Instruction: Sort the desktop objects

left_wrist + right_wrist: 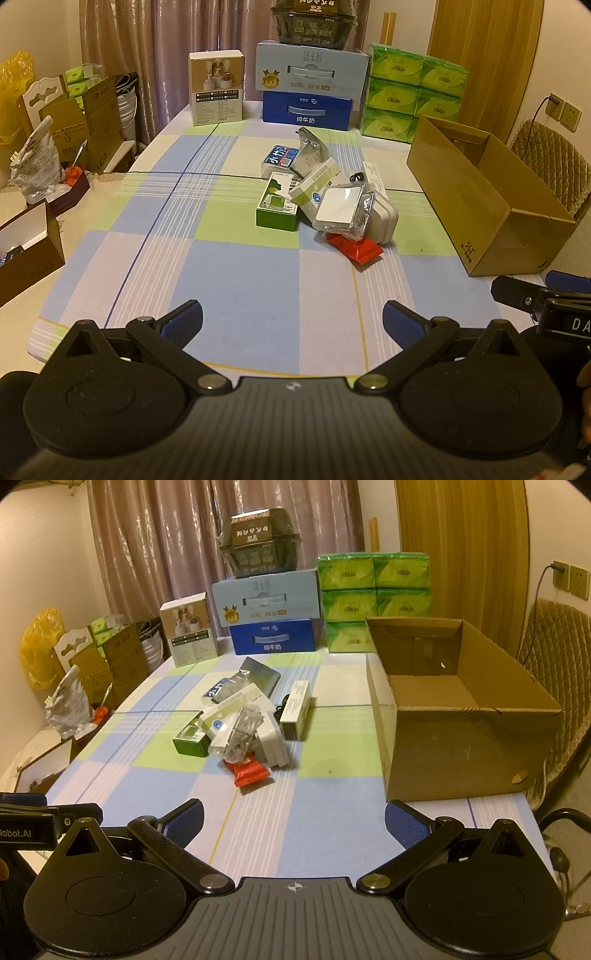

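Note:
A heap of small items lies mid-table on the checked cloth: a green box (277,206) (190,741), a red packet (355,247) (250,771), a white charger (384,218) (275,742), a clear bag holding a white square (341,208) (240,733), a silver pouch (309,149) (260,675) and several small medicine boxes (297,709). An open brown cardboard box (491,206) (461,716) stands to the right of the heap. My left gripper (292,321) hangs open over the near table edge, nothing between its fingers. My right gripper (294,821) is likewise open and holds nothing.
At the far end stand stacked blue milk cartons (308,88) (271,616), green tissue packs (410,92) (373,590) and a white product box (217,86) (190,629). Cartons and bags (74,122) crowd the left side. A padded chair (557,686) stands right of the table.

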{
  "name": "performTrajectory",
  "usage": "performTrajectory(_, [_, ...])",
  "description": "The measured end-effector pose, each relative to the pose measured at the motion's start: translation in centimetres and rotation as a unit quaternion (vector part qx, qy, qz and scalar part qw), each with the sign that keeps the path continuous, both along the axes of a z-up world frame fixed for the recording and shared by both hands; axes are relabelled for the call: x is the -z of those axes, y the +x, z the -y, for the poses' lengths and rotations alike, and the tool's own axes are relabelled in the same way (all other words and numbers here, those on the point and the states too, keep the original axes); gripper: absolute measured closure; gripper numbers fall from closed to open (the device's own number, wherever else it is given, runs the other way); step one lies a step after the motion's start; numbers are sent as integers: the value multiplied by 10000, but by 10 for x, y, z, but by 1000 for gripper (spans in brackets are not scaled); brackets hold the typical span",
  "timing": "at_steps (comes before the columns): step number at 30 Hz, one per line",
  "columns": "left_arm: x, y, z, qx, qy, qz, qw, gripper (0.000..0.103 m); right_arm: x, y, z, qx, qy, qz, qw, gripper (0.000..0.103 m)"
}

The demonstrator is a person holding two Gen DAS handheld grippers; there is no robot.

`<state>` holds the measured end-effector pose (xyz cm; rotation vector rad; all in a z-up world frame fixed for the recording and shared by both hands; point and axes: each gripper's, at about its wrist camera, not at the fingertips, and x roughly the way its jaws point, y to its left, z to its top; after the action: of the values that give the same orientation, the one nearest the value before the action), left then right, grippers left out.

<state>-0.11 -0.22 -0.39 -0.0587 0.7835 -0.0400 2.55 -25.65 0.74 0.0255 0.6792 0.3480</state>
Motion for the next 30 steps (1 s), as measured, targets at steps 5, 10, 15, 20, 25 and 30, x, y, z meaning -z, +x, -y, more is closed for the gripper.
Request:
performTrajectory(5, [0, 0, 0, 0, -3, 0, 10000, 1, 3, -1, 0, -8, -12, -20, 10000, 2])
performTrajectory(10, [0, 0, 0, -6, 2, -5, 10000, 1, 2, -1, -1, -11, -20, -32, 10000, 2])
performTrajectory(15, [4, -1, 2, -1, 9, -14, 10000, 1, 2, -2, -1, -12, -20, -37, 10000, 2])
performTrajectory(20, [4, -1, 2, -9, 8, -14, 10000, 1, 3, -3, -1, -17, -35, -49, 10000, 2])
performTrajectory(25, [5, -1, 3, -14, 11, -26, 10000, 1, 3, -2, -1, -19, -35, -59, 10000, 2])
performTrajectory(30, [6, 0, 5, -7, 20, -58, 10000, 1, 3, -2, -2, -19, -33, -63, 10000, 2])
